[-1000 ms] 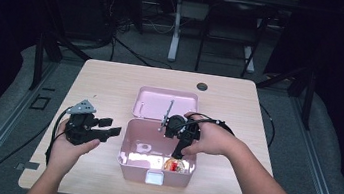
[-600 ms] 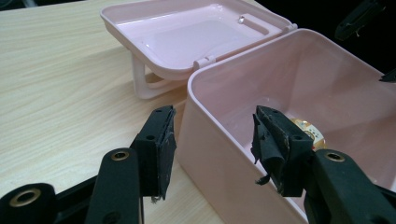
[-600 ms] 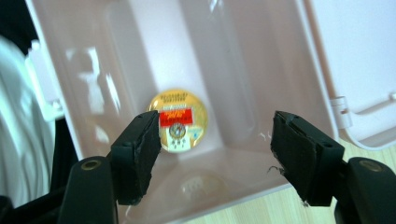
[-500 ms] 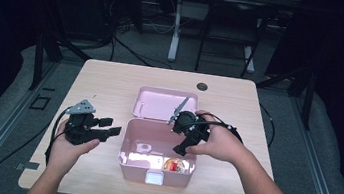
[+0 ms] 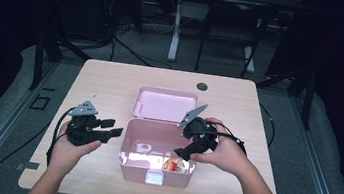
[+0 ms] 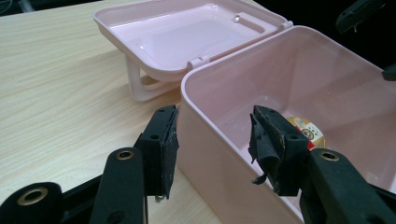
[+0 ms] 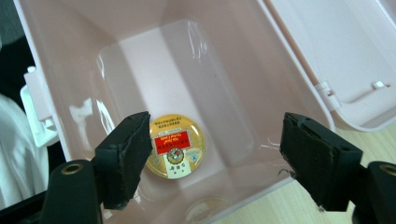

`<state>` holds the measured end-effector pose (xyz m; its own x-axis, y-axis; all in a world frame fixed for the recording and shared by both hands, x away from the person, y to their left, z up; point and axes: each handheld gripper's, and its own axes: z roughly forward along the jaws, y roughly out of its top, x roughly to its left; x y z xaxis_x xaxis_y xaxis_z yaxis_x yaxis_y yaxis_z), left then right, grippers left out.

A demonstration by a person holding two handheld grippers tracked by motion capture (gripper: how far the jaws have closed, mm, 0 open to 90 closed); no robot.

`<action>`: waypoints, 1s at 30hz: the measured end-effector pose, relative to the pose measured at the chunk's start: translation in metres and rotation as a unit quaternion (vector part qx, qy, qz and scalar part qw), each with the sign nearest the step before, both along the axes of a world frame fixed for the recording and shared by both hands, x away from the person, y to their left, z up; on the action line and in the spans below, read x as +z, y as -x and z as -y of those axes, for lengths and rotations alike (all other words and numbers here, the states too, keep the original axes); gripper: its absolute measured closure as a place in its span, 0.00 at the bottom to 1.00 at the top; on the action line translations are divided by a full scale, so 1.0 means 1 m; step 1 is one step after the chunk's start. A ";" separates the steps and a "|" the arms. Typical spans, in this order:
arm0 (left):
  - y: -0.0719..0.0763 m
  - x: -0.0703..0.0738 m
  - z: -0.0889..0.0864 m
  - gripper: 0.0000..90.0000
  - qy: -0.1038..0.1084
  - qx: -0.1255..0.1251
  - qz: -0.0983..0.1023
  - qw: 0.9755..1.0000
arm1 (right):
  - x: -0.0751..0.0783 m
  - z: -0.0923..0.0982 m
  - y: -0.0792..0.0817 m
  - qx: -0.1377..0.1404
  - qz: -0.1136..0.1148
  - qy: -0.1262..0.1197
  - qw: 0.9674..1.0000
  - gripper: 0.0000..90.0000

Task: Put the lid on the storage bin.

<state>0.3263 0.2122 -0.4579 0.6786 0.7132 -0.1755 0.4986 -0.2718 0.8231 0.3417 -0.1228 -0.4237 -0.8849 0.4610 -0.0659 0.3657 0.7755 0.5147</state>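
Glossy pink plastic box (image 5: 155, 168), round gold tin (image 7: 175, 145) inside; left gripper (image 6: 212, 140) straddles its wall with fingers closing in, right gripper (image 7: 217, 156) fingers widening, empty.

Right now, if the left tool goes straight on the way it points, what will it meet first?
Probably the near side wall of the open pink box: the left tool has one jaw outside that wall and one inside, so the wall lies between them.

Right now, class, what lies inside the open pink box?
A round gold tin with a red label lies flat on the pink box's floor. The right tool's left jaw covers the tin's edge; the near corners are hidden.
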 end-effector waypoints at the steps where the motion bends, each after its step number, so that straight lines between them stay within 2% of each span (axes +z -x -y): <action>1: 0.000 0.000 0.000 0.56 -0.001 0.001 0.000 1.000 | 0.000 0.002 0.000 0.000 0.002 -0.007 1.000 0.24; 3: 0.000 0.000 -0.001 0.56 -0.001 0.002 0.000 1.000 | 0.000 0.006 0.002 -0.007 0.004 -0.021 1.000 0.19; 6: 0.000 0.000 -0.001 0.55 0.003 0.012 0.005 1.000 | -0.001 0.012 0.005 -0.017 0.015 -0.031 0.999 0.18; 11: 0.000 0.000 -0.002 0.55 0.007 0.015 0.008 1.000 | -0.001 0.025 0.006 -0.039 0.026 -0.059 0.997 0.24; 16: 0.000 0.000 -0.001 0.52 0.005 0.013 0.007 1.000 | -0.002 0.035 0.004 -0.076 0.045 -0.090 0.992 0.31; 18: 0.001 0.001 -0.001 0.52 0.010 0.009 0.007 1.000 | -0.003 0.039 0.003 -0.089 0.044 -0.101 0.990 0.42; 22: 0.001 0.000 0.000 0.53 0.014 0.005 0.005 1.000 | -0.004 0.045 0.004 -0.113 0.046 -0.129 0.984 0.44; 25: 0.001 0.000 0.000 0.53 0.006 0.010 0.008 1.000 | -0.003 0.048 0.003 -0.124 0.039 -0.134 0.982 0.46; 28: 0.002 0.000 0.000 0.55 0.008 0.006 0.003 1.000 | -0.002 0.050 0.002 -0.132 0.044 -0.133 0.981 0.48; 30: 0.002 0.000 0.000 0.58 0.002 0.005 0.004 1.000 | -0.002 0.051 0.002 -0.132 0.050 -0.133 0.981 0.48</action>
<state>0.3242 0.2117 -0.4580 0.6728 0.7194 -0.1727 0.4952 -0.2644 0.8276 0.3402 -0.1739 -0.4261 -0.7271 0.6865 0.0072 0.4728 0.4932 0.7302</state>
